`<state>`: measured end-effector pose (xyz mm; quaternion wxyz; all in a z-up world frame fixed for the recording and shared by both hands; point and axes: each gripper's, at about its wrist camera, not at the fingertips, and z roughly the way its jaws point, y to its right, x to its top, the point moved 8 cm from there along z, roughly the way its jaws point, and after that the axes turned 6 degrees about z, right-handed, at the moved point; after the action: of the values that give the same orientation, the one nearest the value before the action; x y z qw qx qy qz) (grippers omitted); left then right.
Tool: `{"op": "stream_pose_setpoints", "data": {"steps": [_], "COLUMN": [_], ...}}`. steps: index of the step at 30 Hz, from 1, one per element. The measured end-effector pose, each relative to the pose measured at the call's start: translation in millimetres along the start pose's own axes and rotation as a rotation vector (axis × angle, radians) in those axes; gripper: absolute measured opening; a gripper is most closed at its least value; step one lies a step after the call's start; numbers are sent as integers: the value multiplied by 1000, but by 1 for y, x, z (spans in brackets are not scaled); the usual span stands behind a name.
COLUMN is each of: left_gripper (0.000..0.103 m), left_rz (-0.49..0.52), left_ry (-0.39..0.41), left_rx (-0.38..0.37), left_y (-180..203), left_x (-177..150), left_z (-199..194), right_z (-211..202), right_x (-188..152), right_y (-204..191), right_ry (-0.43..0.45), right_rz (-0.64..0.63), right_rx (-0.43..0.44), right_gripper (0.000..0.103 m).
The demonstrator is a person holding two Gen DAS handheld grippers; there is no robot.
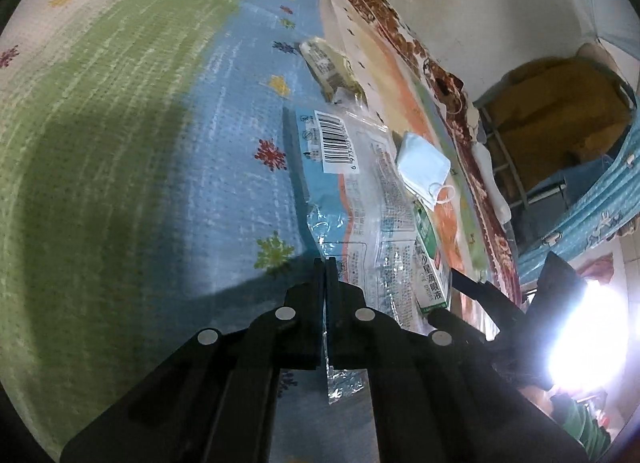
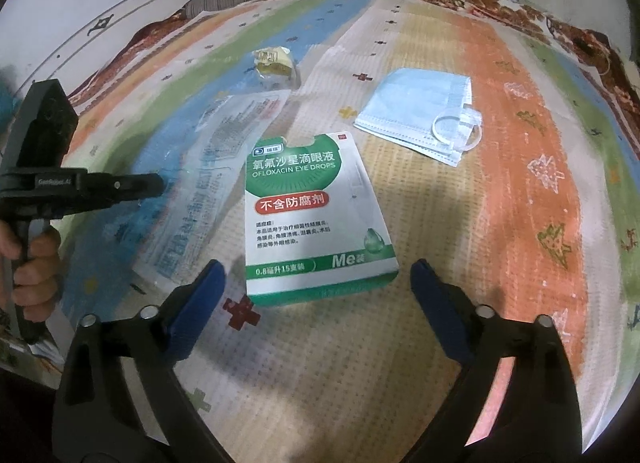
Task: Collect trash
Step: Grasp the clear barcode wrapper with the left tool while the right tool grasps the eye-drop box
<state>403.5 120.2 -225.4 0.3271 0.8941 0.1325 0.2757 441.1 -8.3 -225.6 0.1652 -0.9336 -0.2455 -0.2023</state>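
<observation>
- Trash lies spread on a striped mat (image 2: pixel 500 183) with small star and cross marks.
- Left gripper (image 1: pixel 325 263): fingers clenched on the near edge of a clear plastic wrapper (image 1: pixel 352 191), which bears a barcode label.
- Right gripper (image 2: pixel 318 279): fingers spread wide, gripping nothing, astride the near end of a flattened green-and-white eye-drops box (image 2: pixel 312 219); whether anything is inside cannot be told.
- Folded blue face mask (image 2: pixel 424 119) lies right of the box, further off.
- Crumpled yellowish packet (image 2: pixel 276 65) sits at the far side.
</observation>
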Motion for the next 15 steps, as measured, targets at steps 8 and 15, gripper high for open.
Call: {"op": "stream_pose_setpoints", "data": {"steps": [8, 15], "left_gripper": [0, 0], "left_rz": [25, 49], "left_ry": [-4, -17], "left_rx": [35, 128], "left_y": [13, 28], "left_x": [2, 0], "left_z": [-5, -21], "right_z": [6, -1], "right_x": [2, -2], "right_y": [0, -3], "right_ry": [-10, -26], "right_rz": [-14, -18], "right_rx": [-27, -60], "right_gripper": [68, 68]}}
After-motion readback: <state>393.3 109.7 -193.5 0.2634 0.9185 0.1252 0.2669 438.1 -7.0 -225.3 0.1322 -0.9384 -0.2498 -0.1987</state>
